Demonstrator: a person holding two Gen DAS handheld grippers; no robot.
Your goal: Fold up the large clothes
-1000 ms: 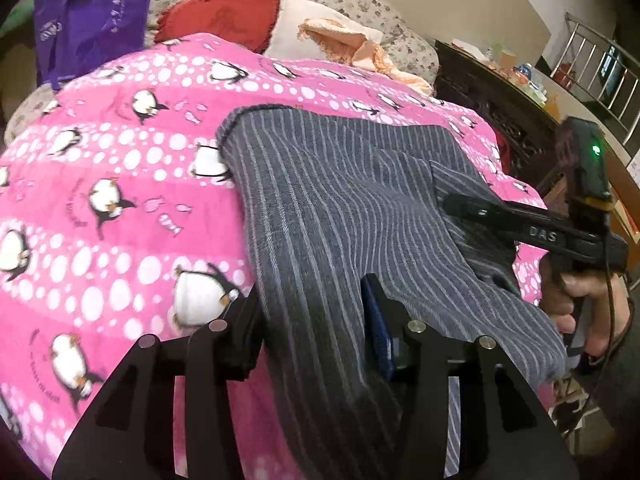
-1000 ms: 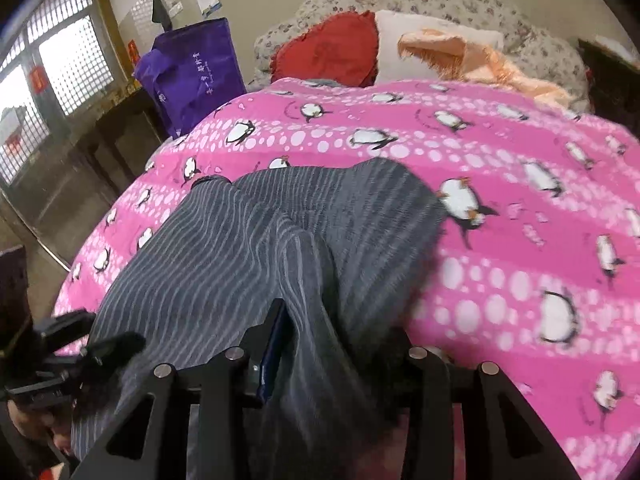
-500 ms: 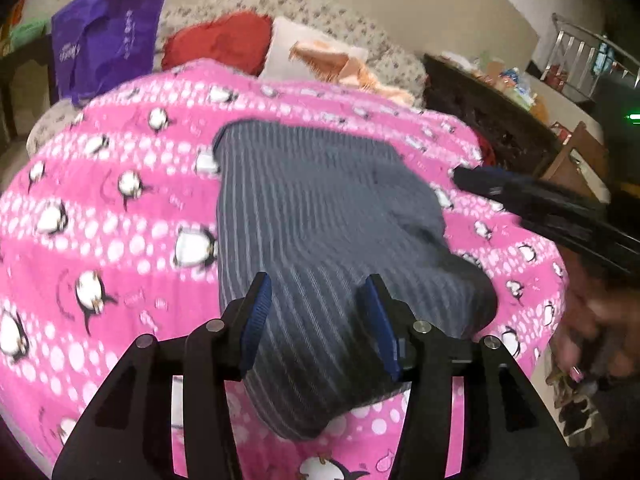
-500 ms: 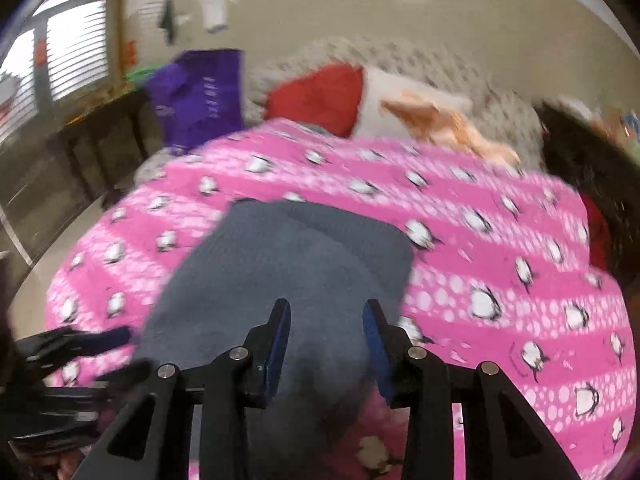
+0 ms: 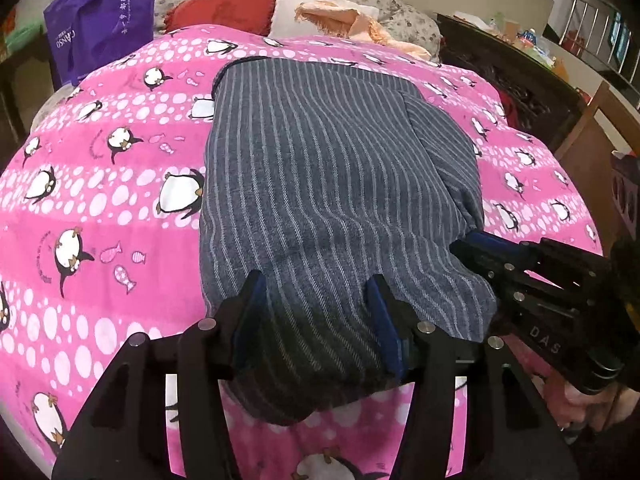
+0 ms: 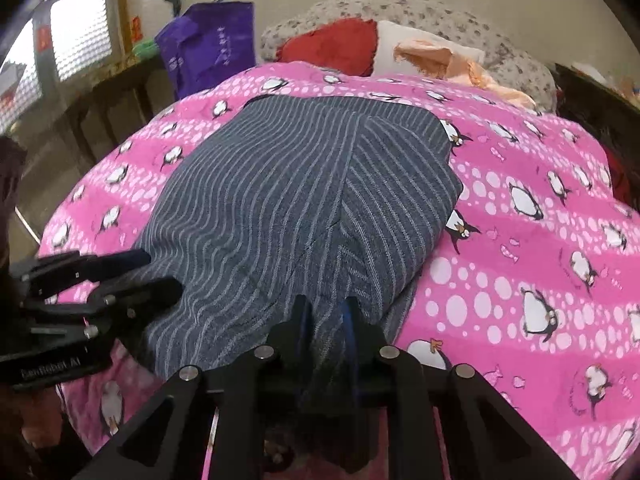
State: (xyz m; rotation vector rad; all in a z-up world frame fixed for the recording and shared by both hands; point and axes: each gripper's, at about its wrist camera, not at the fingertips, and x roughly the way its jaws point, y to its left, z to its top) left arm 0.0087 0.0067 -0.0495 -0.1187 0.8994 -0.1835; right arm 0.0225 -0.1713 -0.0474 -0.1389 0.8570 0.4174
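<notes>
My left gripper [image 5: 316,312] stands with its jaws apart, straddling the near edge of the striped grey garment [image 5: 320,168], which lies folded on the pink penguin blanket [image 5: 100,200] covering the bed. My right gripper [image 6: 326,312] is clamped on the garment's near right hem, I judge to lift it for another fold. The cloth hides the gripped edge and any layers beneath.
</notes>
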